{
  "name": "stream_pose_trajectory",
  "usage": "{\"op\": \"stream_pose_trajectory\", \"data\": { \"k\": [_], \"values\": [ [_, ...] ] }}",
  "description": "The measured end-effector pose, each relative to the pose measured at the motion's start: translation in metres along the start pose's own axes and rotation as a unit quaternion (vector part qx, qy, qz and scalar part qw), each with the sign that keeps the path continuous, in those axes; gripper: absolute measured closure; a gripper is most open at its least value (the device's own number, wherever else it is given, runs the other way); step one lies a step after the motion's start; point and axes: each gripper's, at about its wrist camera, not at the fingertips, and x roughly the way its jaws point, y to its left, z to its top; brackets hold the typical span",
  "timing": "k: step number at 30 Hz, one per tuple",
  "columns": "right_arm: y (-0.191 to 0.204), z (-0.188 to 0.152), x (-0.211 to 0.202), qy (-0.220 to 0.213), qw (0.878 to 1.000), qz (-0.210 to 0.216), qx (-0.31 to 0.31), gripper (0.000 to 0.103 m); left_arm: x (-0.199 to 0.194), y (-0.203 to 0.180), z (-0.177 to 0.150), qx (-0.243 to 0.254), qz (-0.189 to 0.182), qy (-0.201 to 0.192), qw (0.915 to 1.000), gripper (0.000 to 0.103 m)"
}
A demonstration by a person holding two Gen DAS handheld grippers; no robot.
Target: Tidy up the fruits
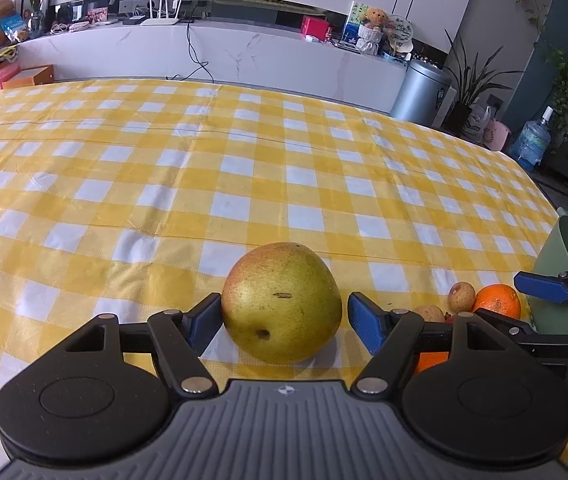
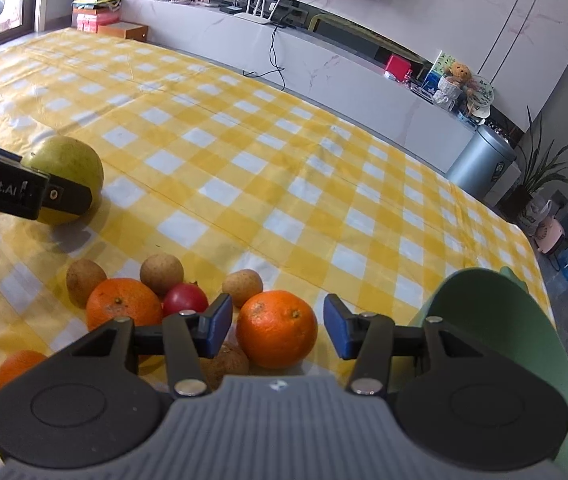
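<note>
Both tongs look set to pick up fruit, neither yet gripping. The left tongs (image 1: 284, 320) stand wide around a big green fruit (image 1: 281, 302) on the checked cloth (image 1: 204, 160); its left pad looks just at the skin, while the right shows a small gap. The right tongs (image 2: 277, 326) stand narrower, open around an orange (image 2: 277, 329), gaps on both sides. Next, I judge, each must close squarely and lift, probably toward the green bowl (image 2: 484, 300) just right of the right tongs. Only the right view shows the whole pile behind its left pad: a second orange (image 2: 122, 304), a red fruit (image 2: 185, 299) and small brown fruits (image 2: 161, 273). Only the left view shows the big fruit's fit between the pads.
</note>
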Motion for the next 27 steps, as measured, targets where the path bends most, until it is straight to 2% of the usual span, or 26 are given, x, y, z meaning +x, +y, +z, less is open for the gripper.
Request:
{"op": "stream_pose_trajectory", "data": {
  "k": [4, 6, 10, 17, 19, 23, 27],
  "values": [
    [0.002, 0.0, 0.003, 0.004, 1.0, -0.007, -0.016, 0.054, 0.004, 0.0, 0.001, -0.002, 0.002, 0.005, 1.0, 0.024],
    [0.002, 0.0, 0.003, 0.004, 1.0, -0.007, -0.017, 0.054, 0.005, 0.0, 0.001, -0.001, 0.001, 0.006, 1.0, 0.029],
    [-0.004, 0.001, 0.002, 0.0, 1.0, -0.013, -0.005, 0.065, 0.005, 0.002, 0.0, -0.006, -0.004, 0.004, 1.0, 0.03],
    [-0.003, 0.001, 0.001, 0.0, 1.0, -0.008, -0.007, 0.065, 0.001, -0.002, -0.002, 0.006, 0.008, 0.008, 0.9999, 0.03],
    [-0.004, 0.001, -0.003, -0.003, 1.0, 0.003, -0.001, 0.066, -0.002, -0.002, -0.003, 0.008, 0.011, 0.013, 0.9998, 0.03],
    [-0.006, 0.003, -0.011, -0.012, 0.998, 0.056, 0.028, 0.066, -0.005, -0.002, -0.006, 0.007, 0.007, 0.02, 0.9997, 0.03],
    [-0.004, 0.002, -0.01, -0.01, 0.998, 0.061, 0.029, 0.065, -0.007, -0.002, -0.009, 0.013, 0.006, 0.019, 0.9997, 0.03]
  ]
}}
